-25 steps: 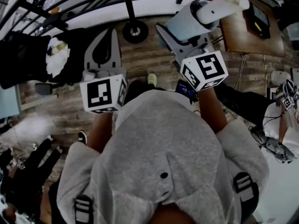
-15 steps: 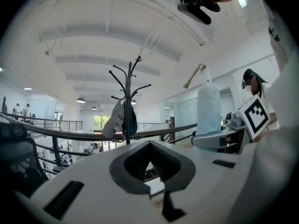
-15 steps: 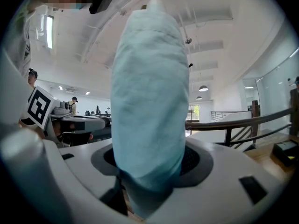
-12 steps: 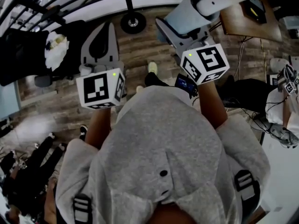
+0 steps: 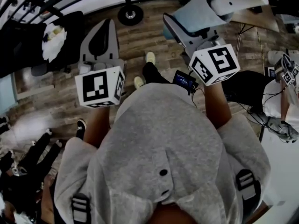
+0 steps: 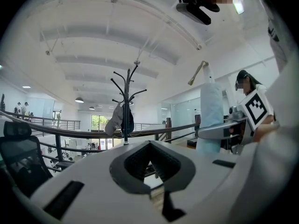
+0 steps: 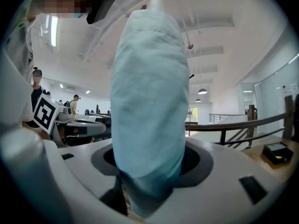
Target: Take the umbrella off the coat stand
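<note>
In the head view my right gripper [image 5: 188, 28] is shut on a folded pale blue umbrella [image 5: 208, 9], which points up and to the right. The right gripper view shows the umbrella [image 7: 147, 92] standing up between the jaws of the right gripper [image 7: 149, 174] and filling the middle. In the left gripper view the umbrella [image 6: 211, 111] shows at the right. My left gripper [image 5: 99, 43] is shut with nothing in it, its closed jaws [image 6: 152, 164] aimed towards the black coat stand [image 6: 125, 101]. A grey cap and a dark bag hang on the stand. Its round base [image 5: 130, 14] is near the top edge.
A dark railing [image 5: 42, 3] runs along the top left, with a black office chair [image 5: 28, 45] in front of it. A wooden desk [image 5: 254, 15] is at the top right. Another person [image 5: 285, 101] sits at the right edge, and someone in black [image 5: 28, 162] is at the lower left.
The coat stand's base and the floor have slid towards the top of the head view. My right gripper with the umbrella has shifted right. The left gripper has hardly moved.
</note>
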The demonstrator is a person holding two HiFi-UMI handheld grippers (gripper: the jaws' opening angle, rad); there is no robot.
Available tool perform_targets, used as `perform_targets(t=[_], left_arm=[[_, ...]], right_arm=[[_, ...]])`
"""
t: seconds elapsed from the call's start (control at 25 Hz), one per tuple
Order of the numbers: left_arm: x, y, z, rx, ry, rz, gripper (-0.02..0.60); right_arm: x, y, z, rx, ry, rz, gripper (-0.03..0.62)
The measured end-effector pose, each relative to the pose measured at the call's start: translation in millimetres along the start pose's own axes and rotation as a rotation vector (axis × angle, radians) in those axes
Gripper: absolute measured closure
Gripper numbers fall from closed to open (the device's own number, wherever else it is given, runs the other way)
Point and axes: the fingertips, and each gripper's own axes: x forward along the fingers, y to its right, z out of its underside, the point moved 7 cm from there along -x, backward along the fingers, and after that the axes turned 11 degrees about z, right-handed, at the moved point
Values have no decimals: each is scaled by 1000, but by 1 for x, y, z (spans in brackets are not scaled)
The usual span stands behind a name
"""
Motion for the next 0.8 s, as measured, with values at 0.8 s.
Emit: perform_targets(t=[0.8], left_arm=[[37,126,-22,-2,-60,-33,571]], right_arm=[[-83,100,3,65,-32,-40,315]])
